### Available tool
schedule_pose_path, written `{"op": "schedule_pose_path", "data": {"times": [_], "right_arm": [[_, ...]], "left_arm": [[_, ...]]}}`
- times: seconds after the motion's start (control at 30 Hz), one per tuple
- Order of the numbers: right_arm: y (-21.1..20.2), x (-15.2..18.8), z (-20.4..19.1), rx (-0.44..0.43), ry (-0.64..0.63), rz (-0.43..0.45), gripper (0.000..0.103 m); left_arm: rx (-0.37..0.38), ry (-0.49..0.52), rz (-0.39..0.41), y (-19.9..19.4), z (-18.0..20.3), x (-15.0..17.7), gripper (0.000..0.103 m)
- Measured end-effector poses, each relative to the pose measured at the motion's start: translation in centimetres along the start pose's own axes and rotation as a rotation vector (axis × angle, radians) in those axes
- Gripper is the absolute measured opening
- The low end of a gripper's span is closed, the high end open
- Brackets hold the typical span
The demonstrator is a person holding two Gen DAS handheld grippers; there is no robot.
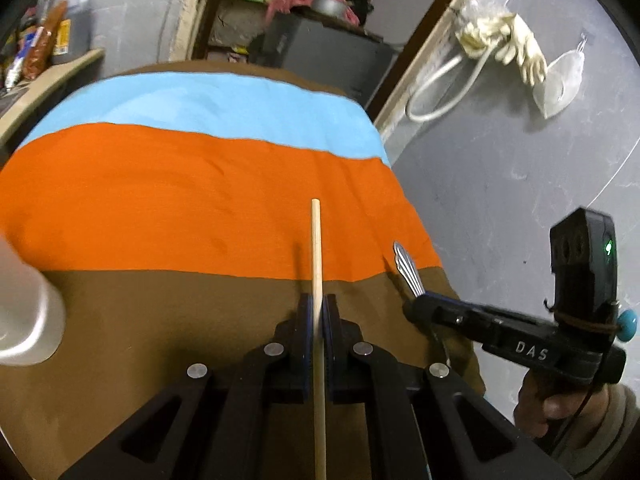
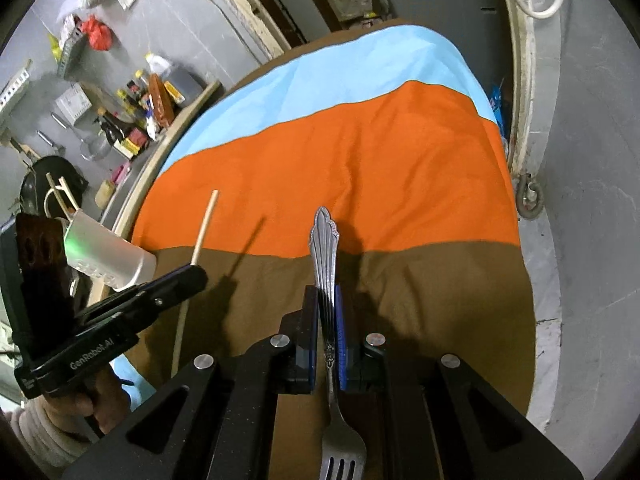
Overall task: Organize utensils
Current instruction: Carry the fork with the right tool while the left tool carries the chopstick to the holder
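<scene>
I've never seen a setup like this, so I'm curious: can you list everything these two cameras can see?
chopstick: one, pale wood, clamped in the left claw, over the cloth
fork: one, silver, ornate handle, clamped in the right claw, tines toward the camera
cup: one, white, left table edge, holding more sticks
cloth: one, blue, orange and brown stripes, covering the table
bottles and jars: several, mixed colours, shelf at left
rubber gloves: pale yellow, hanging on the wall at right
left claw: black, blue pads, shut on the chopstick
right claw: black, blue pads, shut on the fork
</scene>
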State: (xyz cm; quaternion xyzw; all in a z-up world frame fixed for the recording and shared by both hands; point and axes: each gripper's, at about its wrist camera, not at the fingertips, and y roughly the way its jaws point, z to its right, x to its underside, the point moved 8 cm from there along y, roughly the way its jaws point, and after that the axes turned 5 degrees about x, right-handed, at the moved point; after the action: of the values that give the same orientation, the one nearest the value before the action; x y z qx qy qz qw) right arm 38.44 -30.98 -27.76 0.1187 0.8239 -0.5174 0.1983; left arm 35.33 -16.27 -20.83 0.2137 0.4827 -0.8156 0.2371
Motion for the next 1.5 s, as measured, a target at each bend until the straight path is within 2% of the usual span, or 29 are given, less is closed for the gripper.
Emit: {"op": "schedule_pose_path", "data": {"times": [0.2, 0.27, 0.37, 0.6, 0.83, 1.0, 1.3, 1.5], "right_arm": [[-1.8, 0.4, -1.1, 0.016, -0.015, 0.098, 0.007], [-2.9, 0.0, -1.9, 0.006, -0.018, 0.147, 0.002], [-4.2, -0.4, -2.3, -0.006, -0.022, 0.202, 0.002], [-4.9, -0.8, -4.2, 0.009, -0.049, 0.223, 0.002], [-8.0, -1.3, -7.7, 0.009, -0.124, 0.352, 0.002], [-10.1, -2.5, -11.0, 0.019, -0.18, 0.45, 0.002], [-14.7, -5.1, -18.1, -0.051, -0.263, 0.59, 0.002], [-16.6, -6.8, -23.5, -0.116, -0.303, 0.67, 0.002]], "left_arm": [[0.001, 0.039, 0.07, -1.5, 1.1, -0.5, 0.005], [0.005, 0.048, 0.101, -2.3, 1.4, -0.9, 0.005], [0.009, 0.057, 0.139, -3.4, 1.5, -1.5, 0.005], [0.011, 0.055, 0.177, -5.4, 0.9, -2.1, 0.005], [0.024, 0.056, 0.252, -8.9, 0.0, -3.3, 0.005], [0.03, 0.04, 0.336, -12.2, -0.6, -4.7, 0.005], [-0.017, 0.002, 0.551, -20.9, -4.9, -8.9, 0.005], [-0.066, -0.05, 0.675, -25.6, -10.9, -11.8, 0.005]]}}
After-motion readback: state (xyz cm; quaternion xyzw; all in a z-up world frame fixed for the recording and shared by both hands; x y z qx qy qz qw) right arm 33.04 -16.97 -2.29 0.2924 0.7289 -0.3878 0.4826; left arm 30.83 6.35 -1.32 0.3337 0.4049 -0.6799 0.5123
